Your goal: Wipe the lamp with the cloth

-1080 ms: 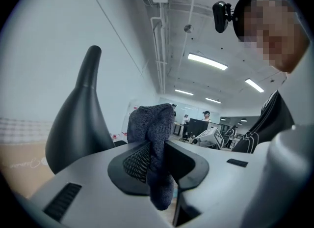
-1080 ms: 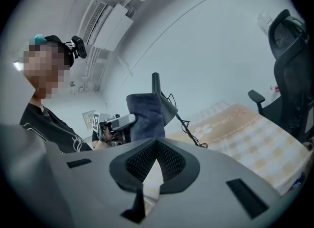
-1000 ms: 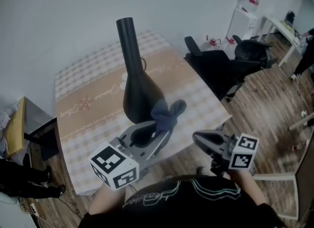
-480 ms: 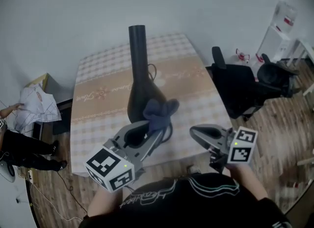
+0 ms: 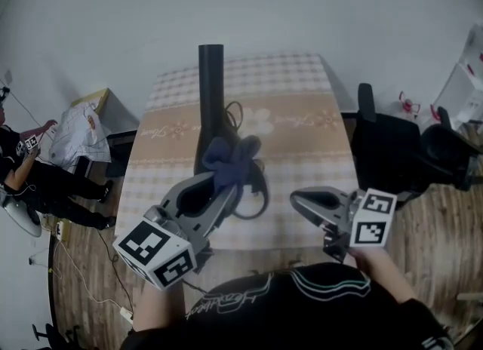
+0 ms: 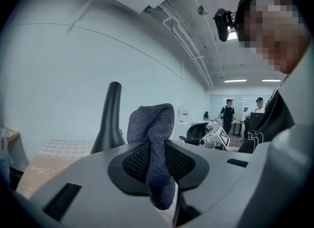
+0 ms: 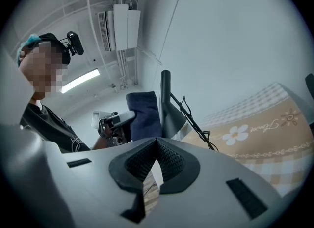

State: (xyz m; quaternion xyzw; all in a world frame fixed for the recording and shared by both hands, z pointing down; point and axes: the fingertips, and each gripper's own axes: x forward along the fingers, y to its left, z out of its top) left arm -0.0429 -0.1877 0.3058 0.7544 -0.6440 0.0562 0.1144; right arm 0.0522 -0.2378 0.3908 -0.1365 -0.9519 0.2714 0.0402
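A black lamp (image 5: 210, 88) with a tall neck and a bulbous base stands on the checked tablecloth (image 5: 302, 126). My left gripper (image 5: 225, 184) is shut on a dark blue cloth (image 5: 229, 158), which rests against the front of the lamp's base. In the left gripper view the cloth (image 6: 154, 138) sticks up between the closed jaws, with the lamp (image 6: 111, 119) just behind on the left. My right gripper (image 5: 296, 198) hangs shut and empty to the right, near the table's front edge. From the right gripper view the cloth (image 7: 143, 115) sits beside the lamp (image 7: 167, 106).
The lamp's black cable (image 5: 255, 190) loops on the table near the base. A black office chair (image 5: 392, 156) stands close to the table's right side. A person (image 5: 34, 179) and a low stand with papers (image 5: 79, 133) are on the left.
The left gripper has carried the cloth from the lower right side of the lamp's base to the front of it. The head view has swung, and the right gripper has barely moved.
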